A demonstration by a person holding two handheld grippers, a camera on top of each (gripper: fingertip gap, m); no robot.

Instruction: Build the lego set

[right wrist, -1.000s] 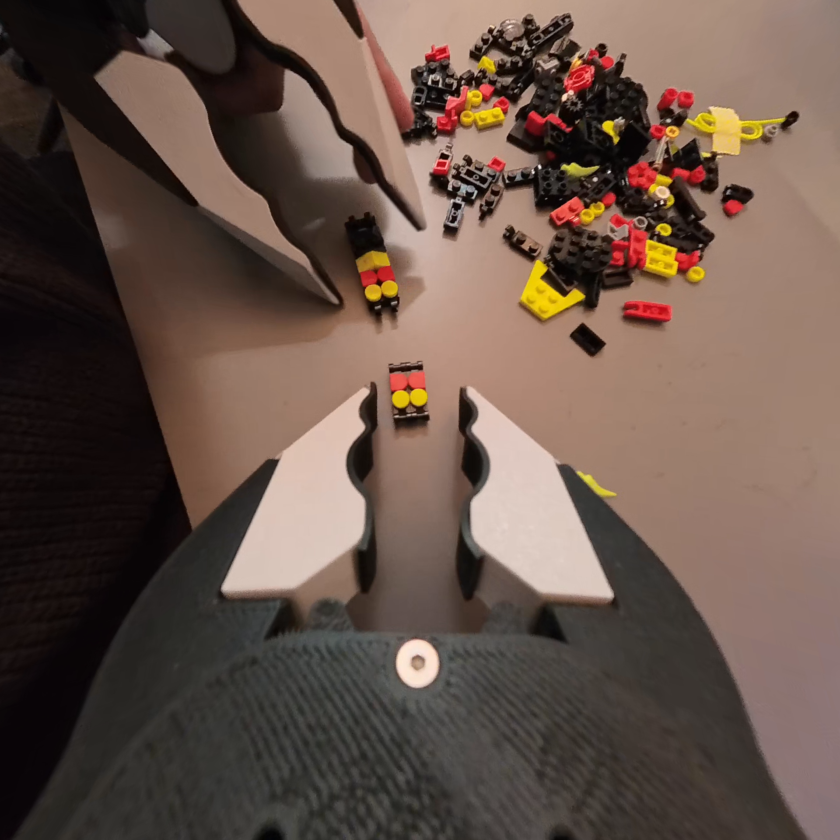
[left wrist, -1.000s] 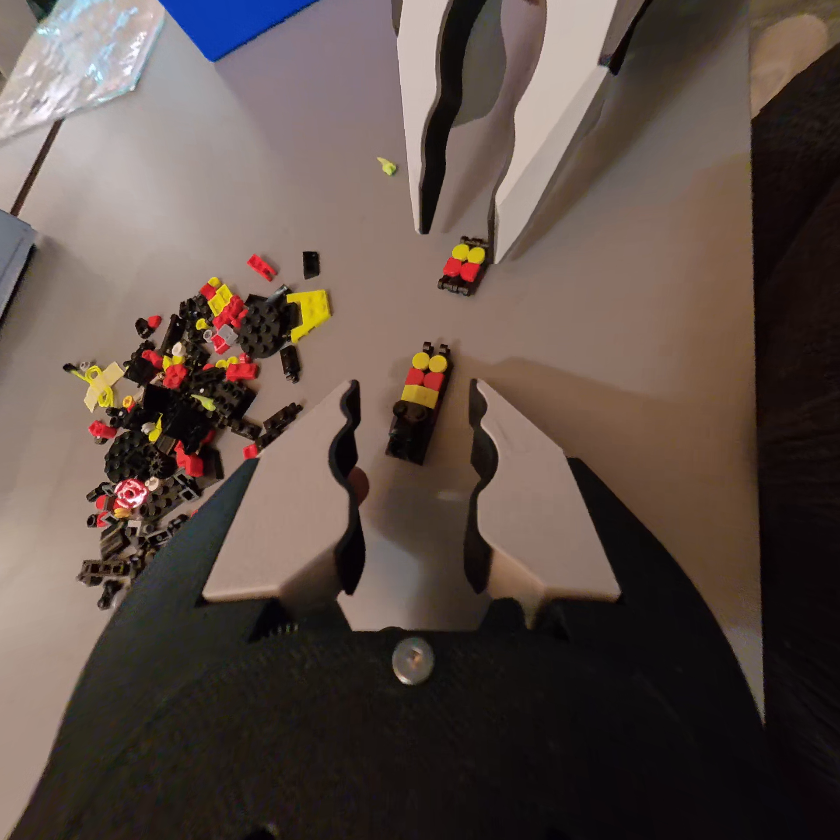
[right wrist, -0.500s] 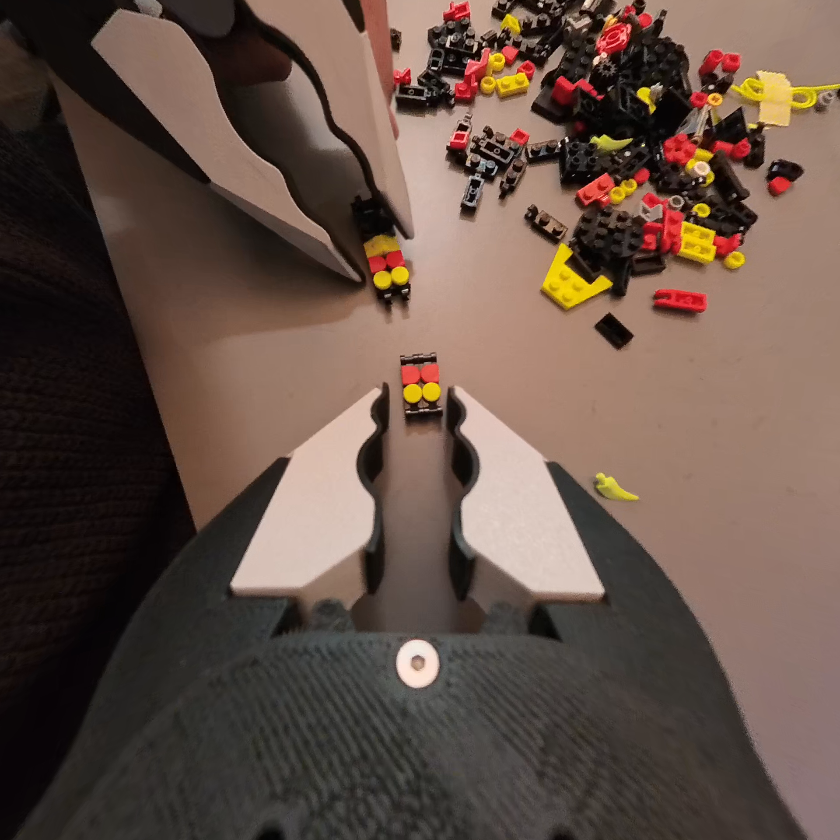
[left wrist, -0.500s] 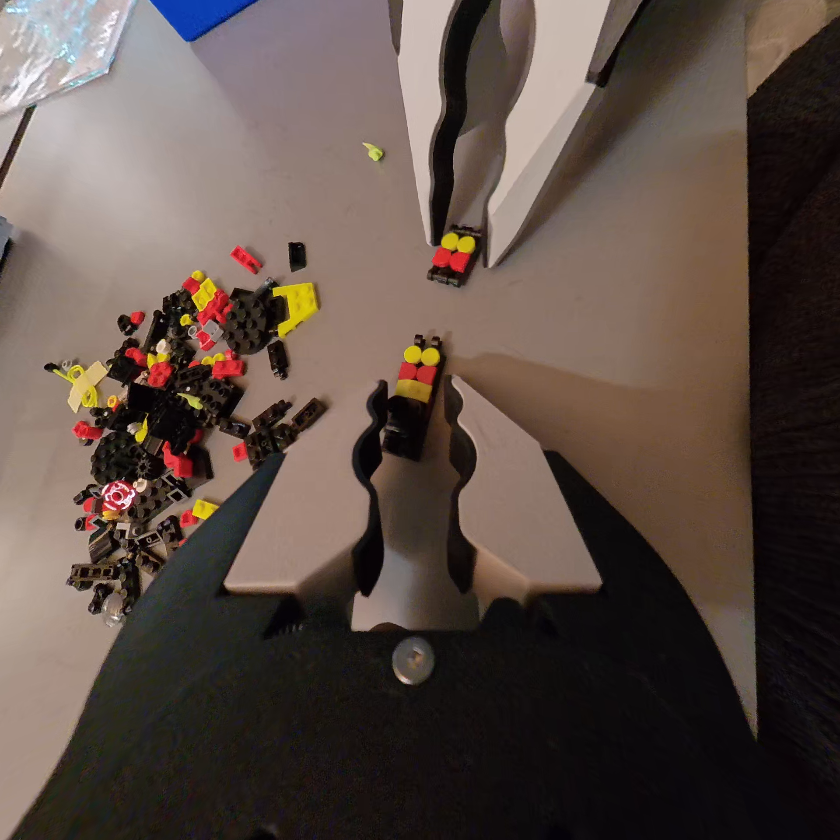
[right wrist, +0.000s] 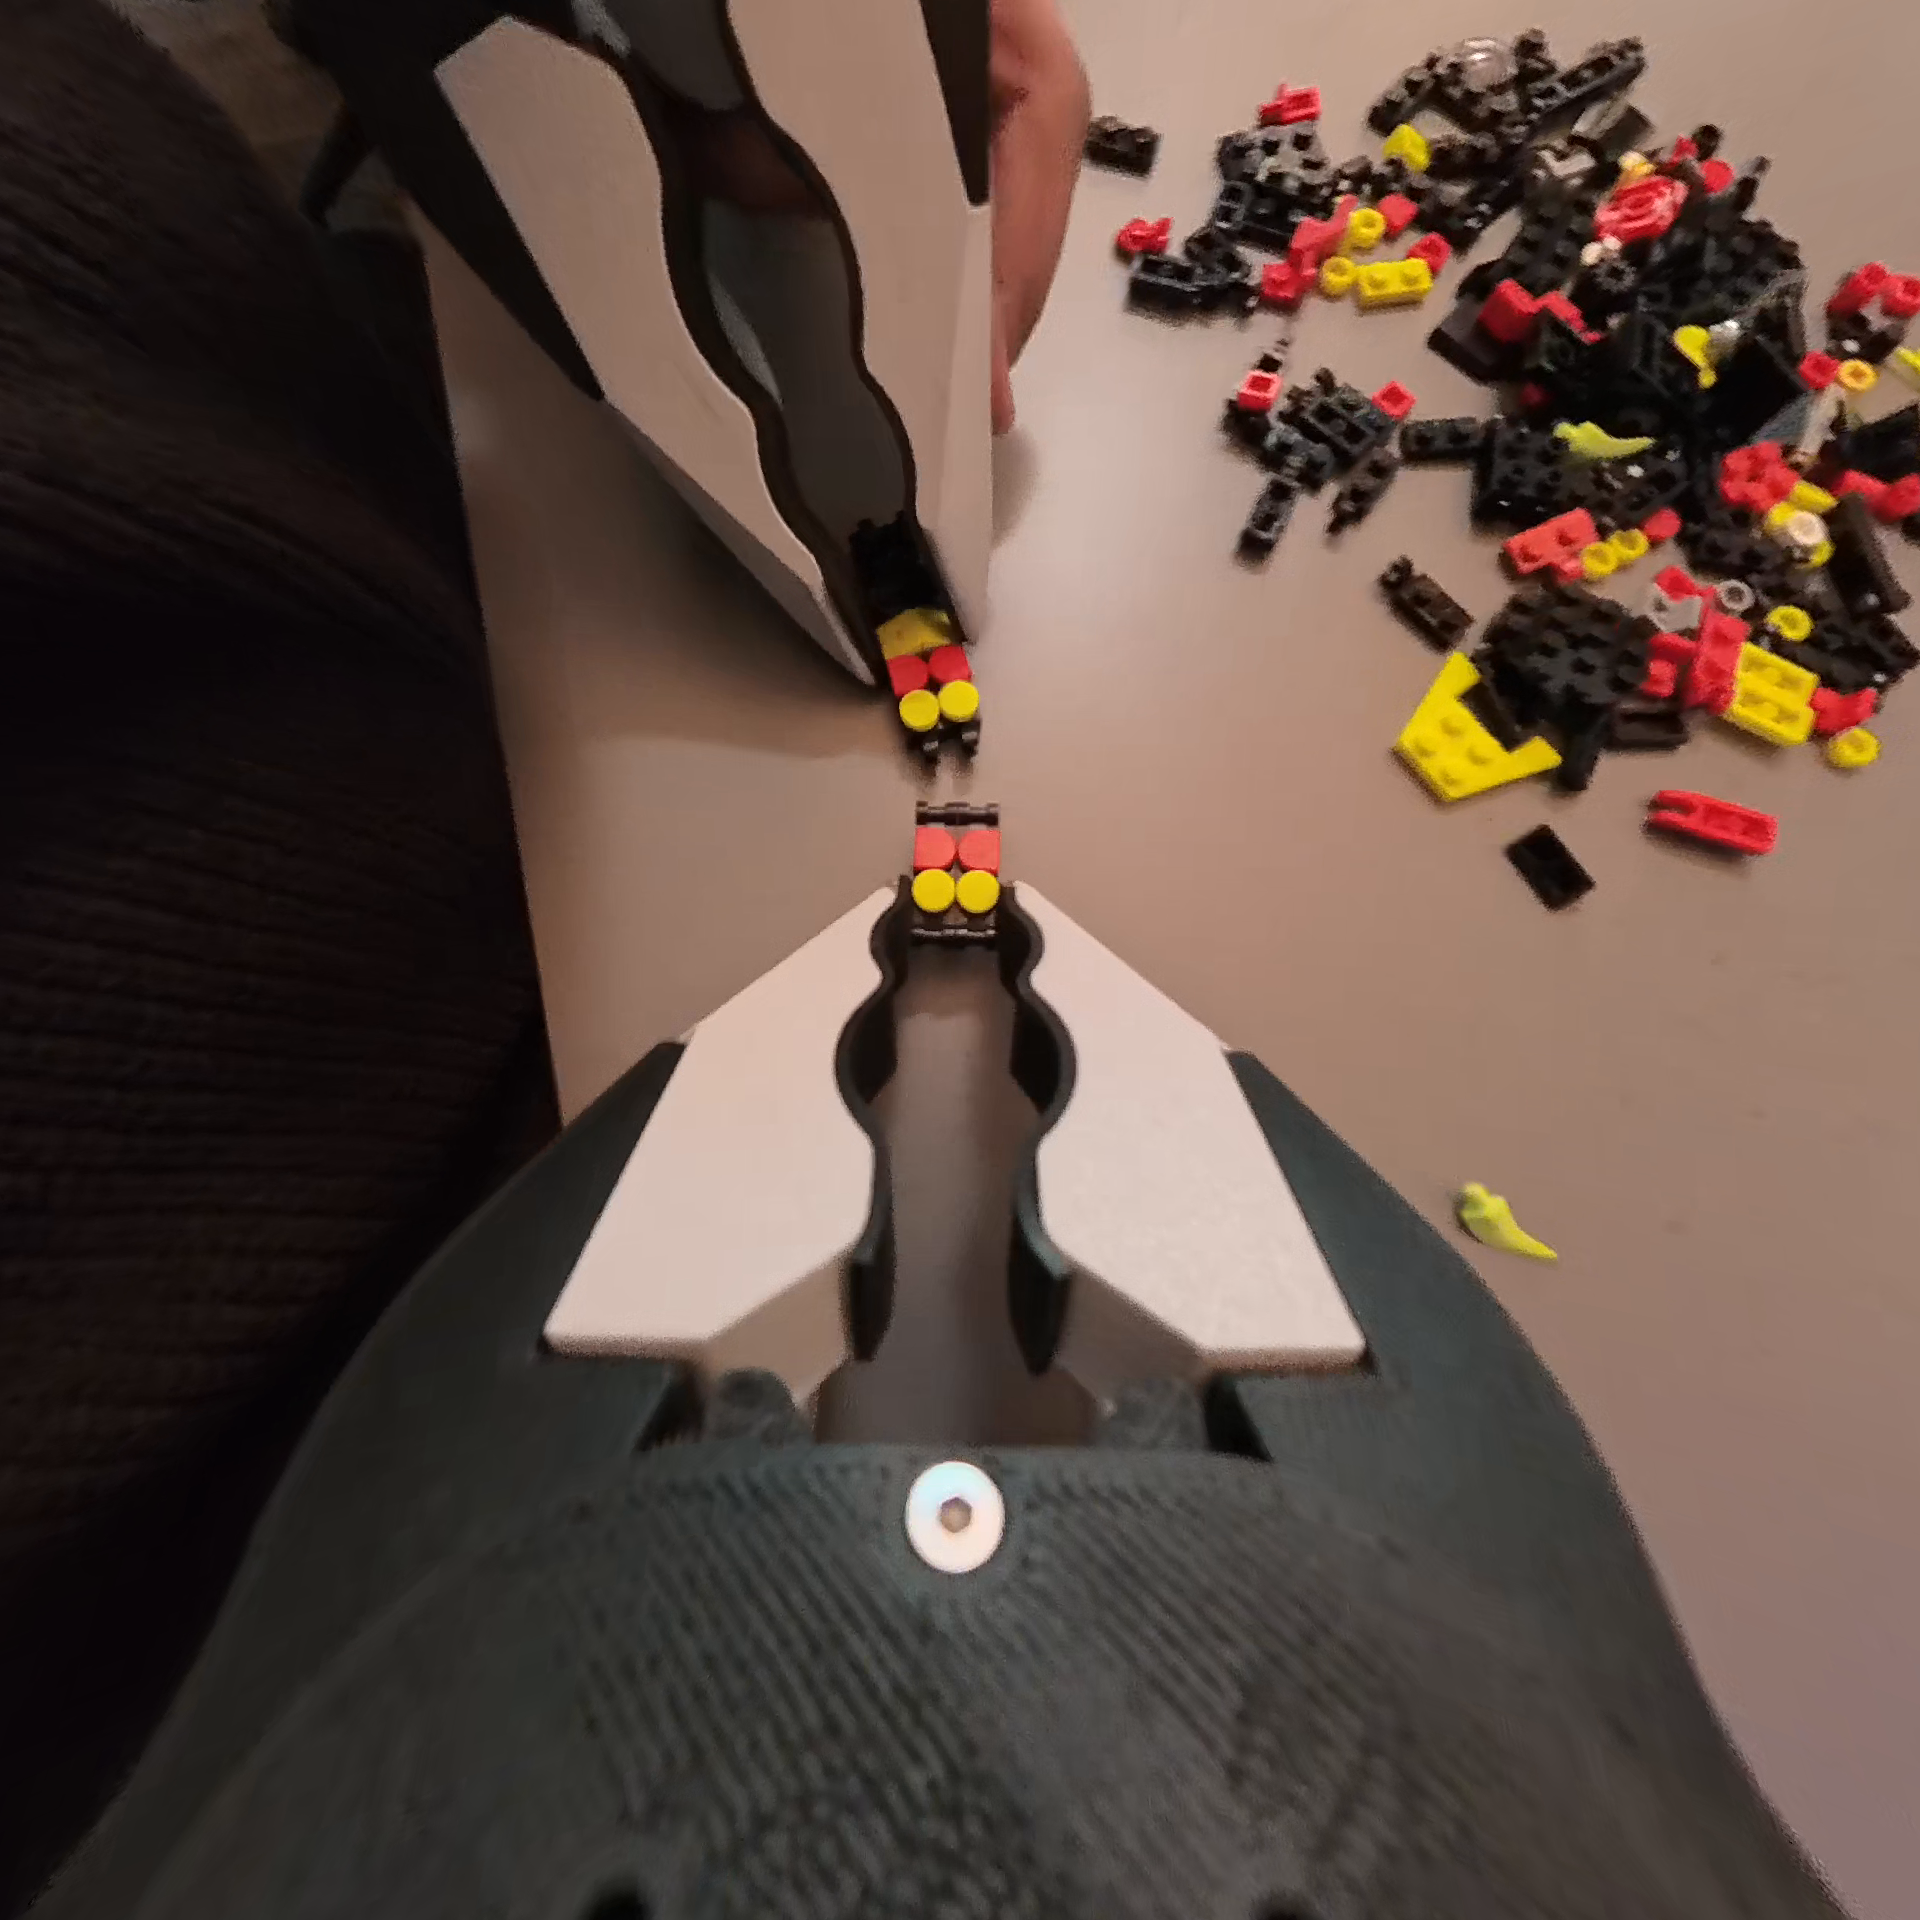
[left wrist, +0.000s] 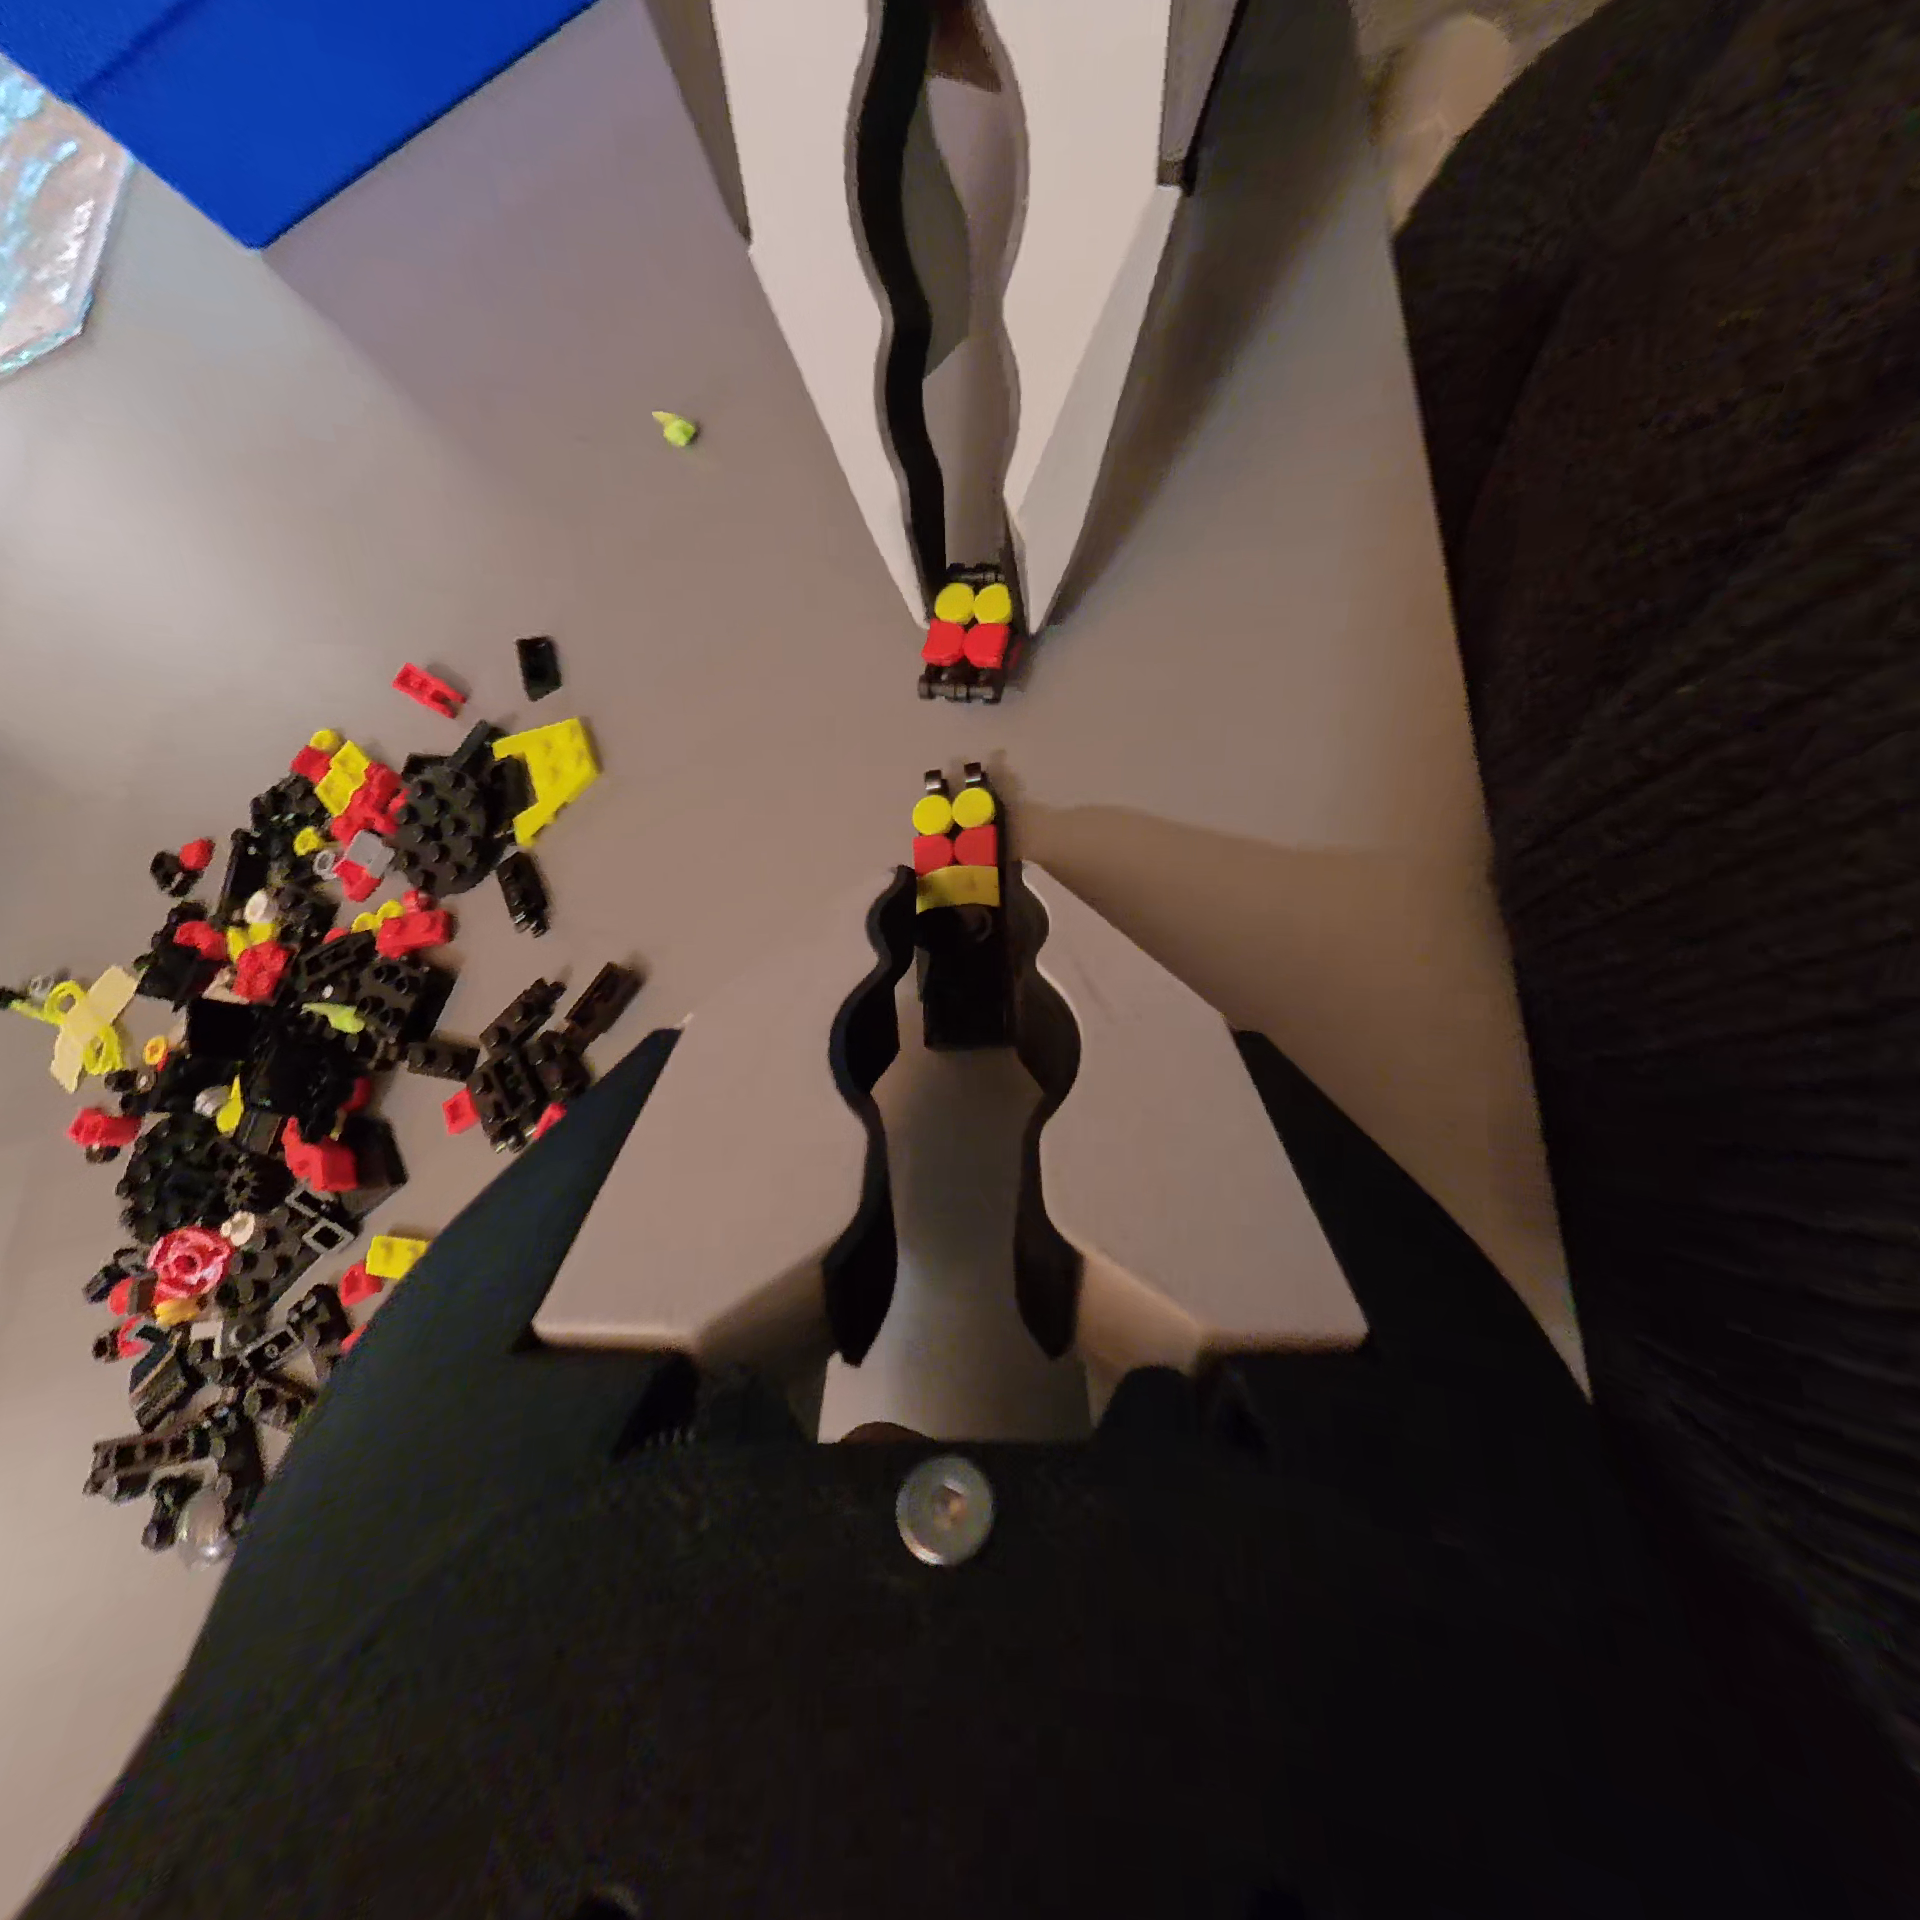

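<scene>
Two handheld grippers face each other across a plain grey surface (left wrist: 1195, 727), each closed around one small Lego sub-assembly.

The left gripper (left wrist: 957, 904) has its white wavy-edged jaws pressed against the sides of the longer sub-assembly (left wrist: 961, 914), a narrow black plastic strip topped with a yellow slope, two red round studs and two yellow round studs, with two small black clips at its far end. Its black rear half sits between the jaws; the coloured end pokes out in front.

Just beyond that coloured end, apart by a small gap, lies the shorter sub-assembly (left wrist: 968, 636), a black plate carrying two red and two yellow round studs. The right gripper (right wrist: 954, 906) is closed on its yellow end, with the red end pointing toward the longer sub-assembly. Both pieces appear to rest on the surface, lined up end to end.

Off to the side of the longer sub-assembly, well apart, is a loose heap of black, red and yellow Lego pieces (left wrist: 270, 1039). A single lime-green claw-shaped piece (left wrist: 675, 427) lies alone beyond the heap.

The step in hand looks like joining the two sub-assemblies, both now gripped. The next move likely calls for closing the gap in a straight line, keeping both pieces level so the black clips meet the bar on the facing end, then pressing firmly without twisting.
</scene>
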